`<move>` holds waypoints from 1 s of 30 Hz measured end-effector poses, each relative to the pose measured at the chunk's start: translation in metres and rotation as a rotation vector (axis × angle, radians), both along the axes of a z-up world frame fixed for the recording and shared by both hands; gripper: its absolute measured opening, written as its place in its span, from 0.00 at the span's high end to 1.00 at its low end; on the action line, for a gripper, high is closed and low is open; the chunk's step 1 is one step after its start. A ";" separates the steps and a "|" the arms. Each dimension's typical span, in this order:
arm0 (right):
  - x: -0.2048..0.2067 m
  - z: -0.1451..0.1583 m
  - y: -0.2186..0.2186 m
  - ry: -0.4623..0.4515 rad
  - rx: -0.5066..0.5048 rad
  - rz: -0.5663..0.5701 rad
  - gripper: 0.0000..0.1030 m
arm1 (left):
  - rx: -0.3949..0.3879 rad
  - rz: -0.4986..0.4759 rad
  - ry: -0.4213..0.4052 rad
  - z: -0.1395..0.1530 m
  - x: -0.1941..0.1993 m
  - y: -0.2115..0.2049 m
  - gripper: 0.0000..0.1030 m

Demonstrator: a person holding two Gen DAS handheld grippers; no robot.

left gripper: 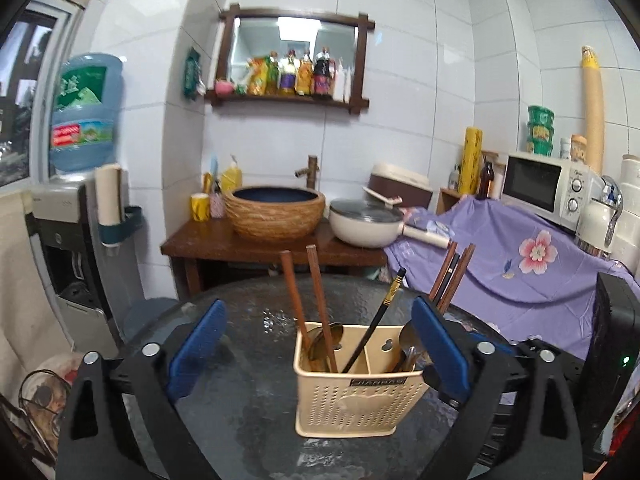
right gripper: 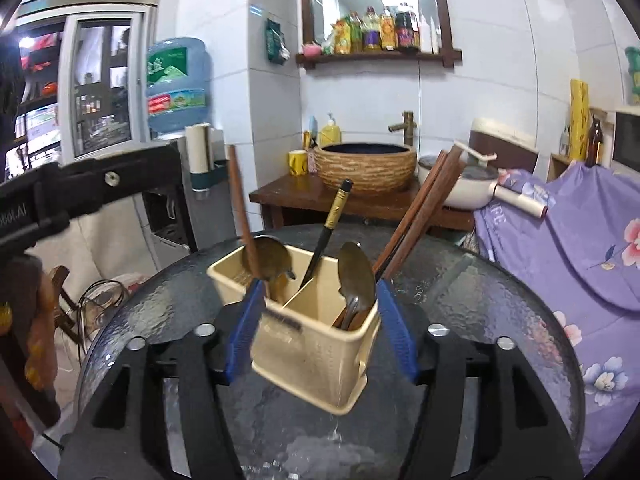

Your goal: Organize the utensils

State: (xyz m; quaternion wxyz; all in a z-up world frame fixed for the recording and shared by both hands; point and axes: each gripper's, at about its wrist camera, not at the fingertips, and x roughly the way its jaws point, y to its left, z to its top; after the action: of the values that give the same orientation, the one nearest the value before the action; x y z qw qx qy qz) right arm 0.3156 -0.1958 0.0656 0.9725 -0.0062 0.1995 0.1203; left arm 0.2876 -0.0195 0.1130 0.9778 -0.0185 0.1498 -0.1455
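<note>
- Right wrist view: right claw (right gripper: 320, 332) straddles the caddy (right gripper: 316, 344) mid-table (right gripper: 480, 292), pads at its sides; a firm clamp is uncertain.
- Left claw (left gripper: 320, 348) spread wide, caddy (left gripper: 356, 396) ahead-right; chopsticks (left gripper: 308, 304) upright.

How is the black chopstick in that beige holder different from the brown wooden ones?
The black chopstick is glossy with a gold band near its top; the brown chopsticks are plain wood. The black one stands alone, leaning over the holder's divider; the brown ones lean as a bundle. All stand tips-down in the holder.
</note>
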 end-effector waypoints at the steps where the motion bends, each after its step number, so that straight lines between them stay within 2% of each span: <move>1: -0.017 0.001 0.000 -0.025 -0.009 0.001 0.24 | 0.008 0.005 -0.025 0.000 -0.014 0.004 0.06; 5: -0.066 0.001 -0.002 -0.082 -0.027 0.004 0.22 | 0.042 0.032 -0.071 -0.013 -0.059 0.017 0.06; 7: -0.095 -0.003 -0.006 -0.101 -0.017 -0.005 0.14 | 0.037 0.049 -0.079 -0.024 -0.081 0.026 0.06; 12: -0.160 -0.012 -0.012 -0.156 0.018 -0.020 0.06 | 0.017 0.082 -0.081 -0.054 -0.129 0.043 0.06; 15: -0.189 -0.018 -0.009 -0.174 0.010 -0.024 0.06 | 0.023 0.110 -0.064 -0.070 -0.153 0.049 0.06; 18: -0.217 -0.025 -0.008 -0.187 0.039 -0.022 0.06 | -0.035 0.096 -0.044 -0.081 -0.179 0.058 0.06; 20: -0.230 -0.029 -0.007 -0.193 0.060 -0.023 0.06 | -0.047 0.098 -0.050 -0.086 -0.195 0.058 0.06; 26: -0.272 -0.034 -0.009 -0.214 0.096 -0.039 0.06 | -0.033 0.082 -0.095 -0.090 -0.234 0.056 0.06; 30: -0.292 -0.039 -0.010 -0.229 0.079 -0.064 0.06 | -0.031 0.084 -0.083 -0.092 -0.244 0.057 0.06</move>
State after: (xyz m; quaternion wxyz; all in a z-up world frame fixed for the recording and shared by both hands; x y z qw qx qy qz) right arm 0.0240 -0.2055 0.0266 0.9917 0.0249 0.0822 0.0953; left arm 0.0440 0.0371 0.0206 0.9880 -0.0338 0.1061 -0.1075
